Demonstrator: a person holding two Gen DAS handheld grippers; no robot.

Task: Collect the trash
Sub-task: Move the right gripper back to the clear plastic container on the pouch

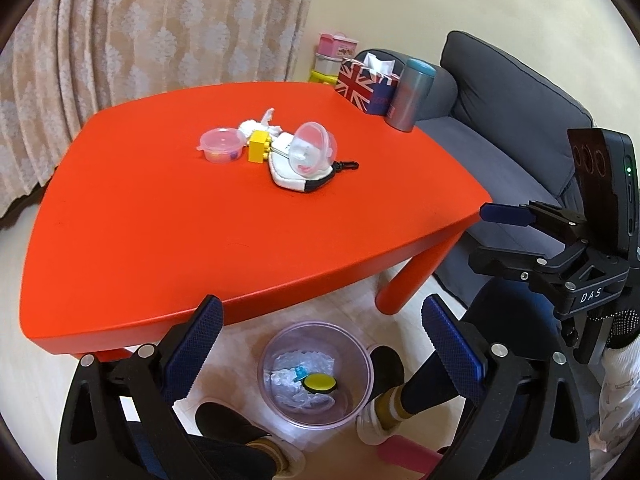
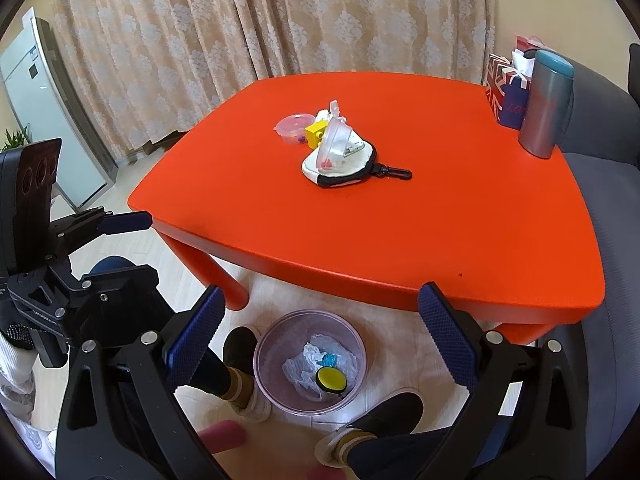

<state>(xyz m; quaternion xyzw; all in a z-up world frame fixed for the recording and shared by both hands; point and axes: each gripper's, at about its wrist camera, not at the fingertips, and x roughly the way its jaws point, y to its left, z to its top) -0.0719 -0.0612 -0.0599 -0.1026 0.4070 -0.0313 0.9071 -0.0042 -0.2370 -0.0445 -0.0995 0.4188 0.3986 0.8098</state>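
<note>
The right wrist view is taking in a tall white appliance (image 2: 48, 120) at the far left of the frame, which the left wrist view is not showing; the left wrist view is instead giving a fuller look at the grey sofa (image 1: 508, 120) in its upper right and a pink-lidded stack of containers (image 1: 334, 56) behind the table corner. Both views are looking down over the near edge of the orange table (image 1: 200, 232), each gripper hanging off the table, above the floor. The left gripper (image 1: 320, 344) is sitting with its blue-padded fingers spread wide and gripping nothing, and the same is showing at the left edge of the right wrist view. The right gripper (image 2: 320, 344) is likewise gaping, its pads (image 2: 448, 340) touching nothing. Low in the centre of both frames, the clear bin (image 1: 316, 376) is standing on the floor between the person's feet, holding crumpled plastic and a yellow-topped object (image 1: 320, 383). On the table's middle, crumpled tissue (image 1: 260, 122) is lying behind a yellow block (image 1: 258, 146), beside a lidded tub (image 1: 222, 145), a tipped clear bowl (image 1: 312, 148) and a white pouch (image 1: 300, 180).
</note>
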